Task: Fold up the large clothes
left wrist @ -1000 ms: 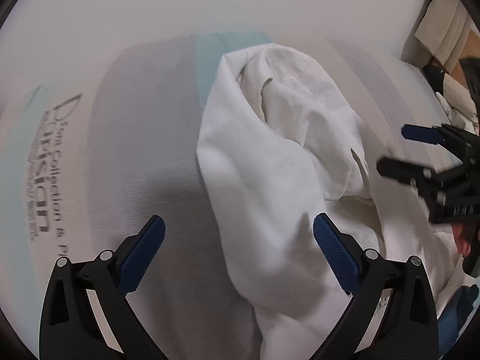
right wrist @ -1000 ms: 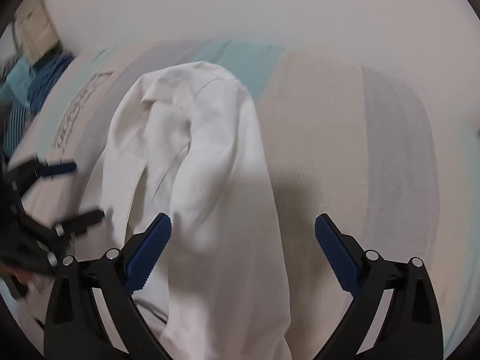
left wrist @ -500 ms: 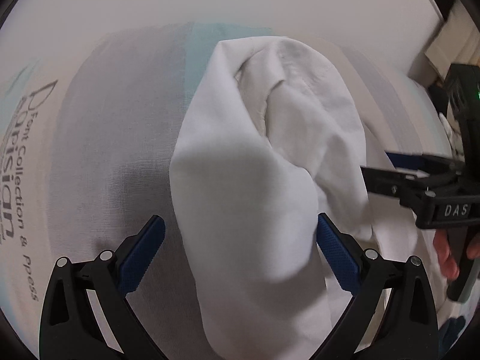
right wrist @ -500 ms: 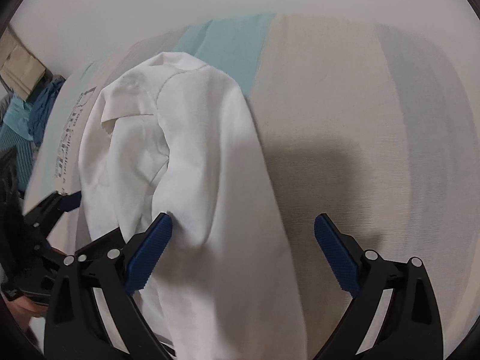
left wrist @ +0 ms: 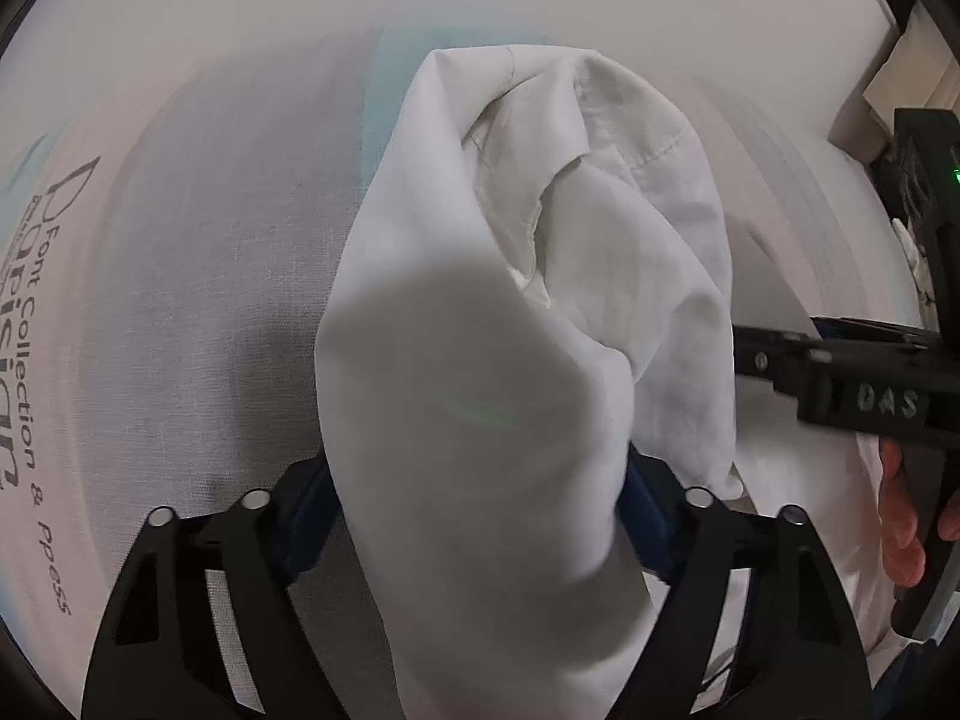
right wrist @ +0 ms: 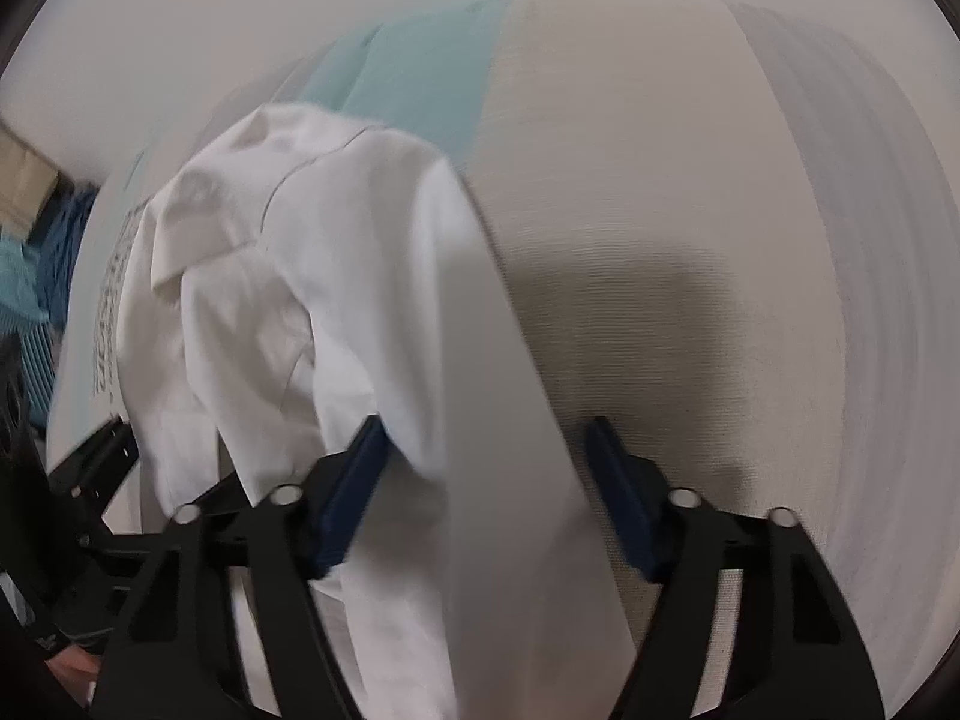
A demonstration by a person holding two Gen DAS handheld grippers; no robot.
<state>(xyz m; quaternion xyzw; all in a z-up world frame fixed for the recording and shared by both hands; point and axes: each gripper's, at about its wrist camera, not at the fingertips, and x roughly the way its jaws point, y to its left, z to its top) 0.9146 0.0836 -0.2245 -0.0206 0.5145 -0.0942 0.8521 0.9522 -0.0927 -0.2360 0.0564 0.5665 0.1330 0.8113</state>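
A white shirt [left wrist: 540, 276] lies bunched on a striped bed sheet [left wrist: 198, 276]. A thick fold of it bulges between the blue pads of my left gripper [left wrist: 474, 510], whose jaws stand open around the cloth. In the right wrist view the shirt [right wrist: 336, 300] runs down through my right gripper [right wrist: 486, 480], also open, with its left pad [right wrist: 354, 480] touching the fabric. The right gripper also shows in the left wrist view [left wrist: 840, 372], beside the shirt's right edge.
The sheet has grey, teal [right wrist: 420, 84] and beige [right wrist: 630, 180] stripes and printed lettering [left wrist: 36, 324] at left. A pale wall is behind the bed. Blue-striped clothes [right wrist: 36, 276] and a box [left wrist: 912, 78] lie off the bed's sides.
Both grippers have moved forward onto the shirt and their jaws have narrowed somewhat. The cloth now fills the gap of the left gripper; the right gripper has come in close at the shirt's right.
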